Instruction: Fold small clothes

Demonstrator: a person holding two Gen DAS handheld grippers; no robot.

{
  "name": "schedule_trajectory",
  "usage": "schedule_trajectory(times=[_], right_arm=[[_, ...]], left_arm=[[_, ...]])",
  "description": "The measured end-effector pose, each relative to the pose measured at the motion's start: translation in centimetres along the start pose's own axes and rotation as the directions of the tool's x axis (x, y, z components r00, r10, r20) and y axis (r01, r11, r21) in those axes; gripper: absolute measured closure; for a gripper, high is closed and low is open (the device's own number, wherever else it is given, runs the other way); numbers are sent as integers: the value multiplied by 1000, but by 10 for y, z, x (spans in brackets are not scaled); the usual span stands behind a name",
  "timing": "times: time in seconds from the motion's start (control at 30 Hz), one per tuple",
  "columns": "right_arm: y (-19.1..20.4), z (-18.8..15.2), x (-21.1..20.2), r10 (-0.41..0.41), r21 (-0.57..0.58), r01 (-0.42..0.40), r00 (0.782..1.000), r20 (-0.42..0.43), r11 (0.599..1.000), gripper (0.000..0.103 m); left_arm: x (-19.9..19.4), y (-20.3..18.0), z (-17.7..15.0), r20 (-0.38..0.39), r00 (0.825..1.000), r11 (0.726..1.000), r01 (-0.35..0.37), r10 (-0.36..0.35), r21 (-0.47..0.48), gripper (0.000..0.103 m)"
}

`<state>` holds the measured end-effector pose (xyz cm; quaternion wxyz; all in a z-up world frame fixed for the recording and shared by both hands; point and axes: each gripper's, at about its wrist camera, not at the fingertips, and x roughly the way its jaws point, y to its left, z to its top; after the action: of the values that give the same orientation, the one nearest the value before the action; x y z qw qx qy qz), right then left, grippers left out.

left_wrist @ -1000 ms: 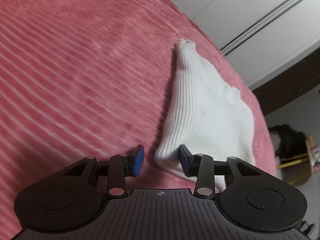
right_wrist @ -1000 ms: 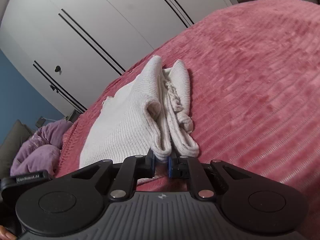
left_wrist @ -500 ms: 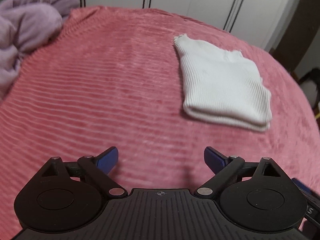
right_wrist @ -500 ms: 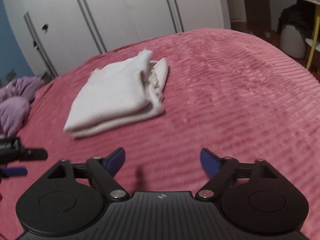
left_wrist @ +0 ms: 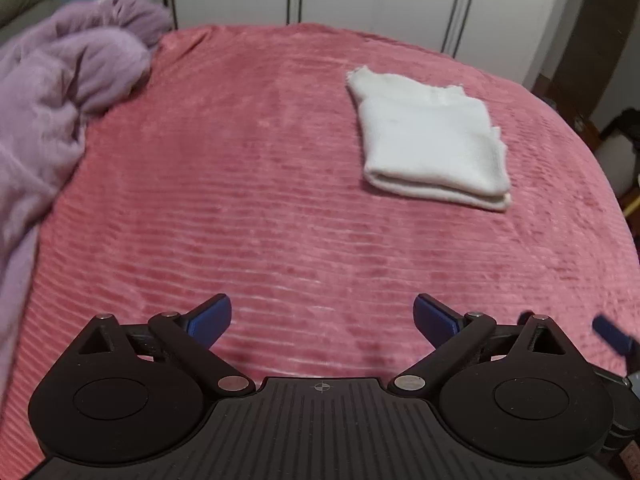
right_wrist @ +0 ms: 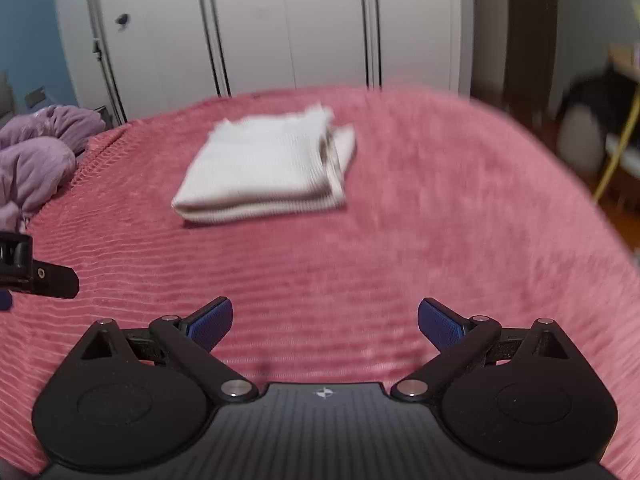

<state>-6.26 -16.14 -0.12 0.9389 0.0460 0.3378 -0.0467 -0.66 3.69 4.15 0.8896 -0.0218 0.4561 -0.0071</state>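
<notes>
Garment (left_wrist: 430, 148) folded flat, folded edge toward both spread claws.

I see the folded garment (left_wrist: 434, 148) lying on the bedspread (left_wrist: 248, 208), ahead and right of my left gripper (left_wrist: 322, 318). Bundled blanket (left_wrist: 60, 92) sits far left. Wardrobe (right_wrist: 288, 24) stands behind the bed.

Pink ribbed bed cover (left_wrist: 248, 184) carries folded white garment (left_wrist: 432, 152) and lilac blanket (left_wrist: 60, 80).

Pink ribbed bedspread (left_wrist: 248, 208); rumpled lilac blanket (left_wrist: 60, 92) at its edge; white wardrobe (right_wrist: 288, 20) behind.
</notes>
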Motion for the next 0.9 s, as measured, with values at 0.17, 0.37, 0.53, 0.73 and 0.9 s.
schedule_trajectory(times=[0.17,0.37,0.53,0.73,0.9], right_arm=[[22,-3,-21,34,-136,-26,998,59,990,4],[22,17,-32,86,-59,-89,995,-55,994,4],[24,48,-35,36,-50,-41,995,-93,998,4],[6,78,-28,31,48,-25,993,-113,999,4],[11,93,-23,-42,-32,39,993,-107,999,4]], left_arm=[[-19,0,5,68,997,999,-37,36,18,1],[-23,1,20,70,996,999,-47,47,3,1],[-26,-14,38,77,996,996,-47,41,81,1],[-19,-31,57,71,997,992,-28,19,126,1],[-6,-39,64,40,999,990,-27,22,140,1]])
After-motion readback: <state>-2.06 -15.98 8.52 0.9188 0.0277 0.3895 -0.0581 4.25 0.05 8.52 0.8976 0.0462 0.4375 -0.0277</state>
